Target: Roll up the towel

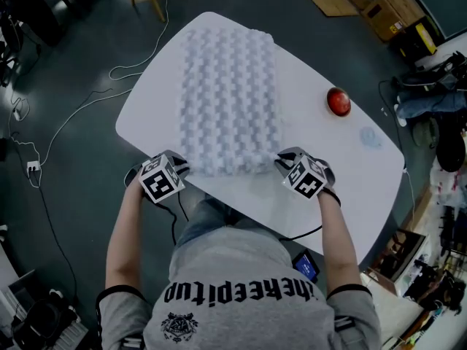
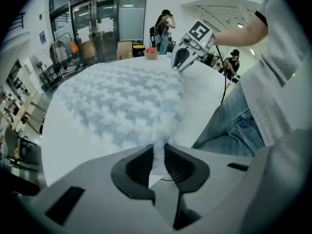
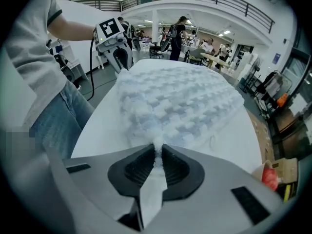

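- While the towel [image 1: 230,100] lies flat and unrolled on the white table [image 1: 343,166], its near edge is held at both corners by the 2 hand-held grippers.
- The left hand-held gripper [image 2: 158,148] has its jaws almost together. A thin tuft of the towel's corner is pinched between the dark pads [image 2: 136,167].
- The right hand-held gripper [image 3: 158,149] has its jaws drawn close in the same way. They are clamped on a small fold of the opposite corner, with white cloth showing down between the pads.
- Ahead of both hand-held grippers the pale, bumpy-textured towel stretches away along the table toward its far end.
- Each hand-held gripper points steeply down at the near table edge. The 2 sit well apart, with the full width of the towel between them.
- From each hand-held gripper's view, the other one shows across the towel, at the far end of the same edge.
- Beyond the right hand-held gripper and off to its outer side, a red round object [image 1: 338,101] rests on bare table, apart from the towel.
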The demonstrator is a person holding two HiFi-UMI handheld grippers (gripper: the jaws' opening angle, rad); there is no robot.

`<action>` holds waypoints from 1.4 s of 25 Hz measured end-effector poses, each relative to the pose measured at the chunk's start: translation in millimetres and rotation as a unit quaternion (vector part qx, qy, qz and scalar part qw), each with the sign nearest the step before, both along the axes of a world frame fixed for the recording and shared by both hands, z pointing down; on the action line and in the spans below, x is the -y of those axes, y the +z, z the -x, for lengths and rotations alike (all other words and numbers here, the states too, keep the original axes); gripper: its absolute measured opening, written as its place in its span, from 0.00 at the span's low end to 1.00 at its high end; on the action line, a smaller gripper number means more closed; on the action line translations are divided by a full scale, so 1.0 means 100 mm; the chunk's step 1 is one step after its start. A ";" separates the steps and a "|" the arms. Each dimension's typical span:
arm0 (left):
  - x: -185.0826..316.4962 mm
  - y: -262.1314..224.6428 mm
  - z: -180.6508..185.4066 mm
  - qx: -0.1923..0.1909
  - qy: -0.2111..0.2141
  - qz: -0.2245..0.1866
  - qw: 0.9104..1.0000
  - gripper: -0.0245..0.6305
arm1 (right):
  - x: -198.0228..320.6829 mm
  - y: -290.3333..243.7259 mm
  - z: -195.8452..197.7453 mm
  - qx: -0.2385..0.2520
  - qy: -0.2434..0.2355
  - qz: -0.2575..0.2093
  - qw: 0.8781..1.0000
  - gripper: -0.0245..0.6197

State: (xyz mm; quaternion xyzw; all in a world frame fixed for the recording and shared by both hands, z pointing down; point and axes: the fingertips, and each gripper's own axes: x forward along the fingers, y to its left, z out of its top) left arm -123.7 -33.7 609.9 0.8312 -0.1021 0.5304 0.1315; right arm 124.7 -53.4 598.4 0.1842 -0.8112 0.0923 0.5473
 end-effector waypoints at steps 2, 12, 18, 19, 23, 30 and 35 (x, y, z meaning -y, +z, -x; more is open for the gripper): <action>0.10 0.00 0.02 0.004 -0.004 -0.014 1.000 0.15 | 0.09 0.00 0.01 -0.005 0.005 -0.014 1.000 0.08; 0.60 0.03 0.02 0.033 0.005 -0.064 0.997 0.19 | 0.50 0.11 -0.01 -0.032 0.017 -0.034 0.999 0.09; 0.90 -0.19 0.07 0.017 -0.013 -0.144 0.989 0.21 | 0.64 0.17 -0.02 -0.040 0.023 -0.042 0.998 0.11; 0.93 -0.28 0.08 0.007 -0.015 -0.162 0.987 0.21 | 0.66 0.17 -0.01 -0.041 0.024 -0.044 0.998 0.11; 0.77 -0.57 -0.07 -0.036 0.028 -0.201 0.978 0.24 | 0.69 0.18 -0.02 -0.042 0.026 -0.055 0.997 0.12; 0.30 -0.03 -0.14 0.038 0.111 -0.147 0.982 0.35 | 0.76 0.01 0.01 -0.027 0.024 -0.086 0.996 0.16; 0.34 0.12 -0.16 0.058 0.103 -0.147 0.982 0.35 | 0.47 -0.22 0.02 0.009 -0.002 -0.084 0.996 0.27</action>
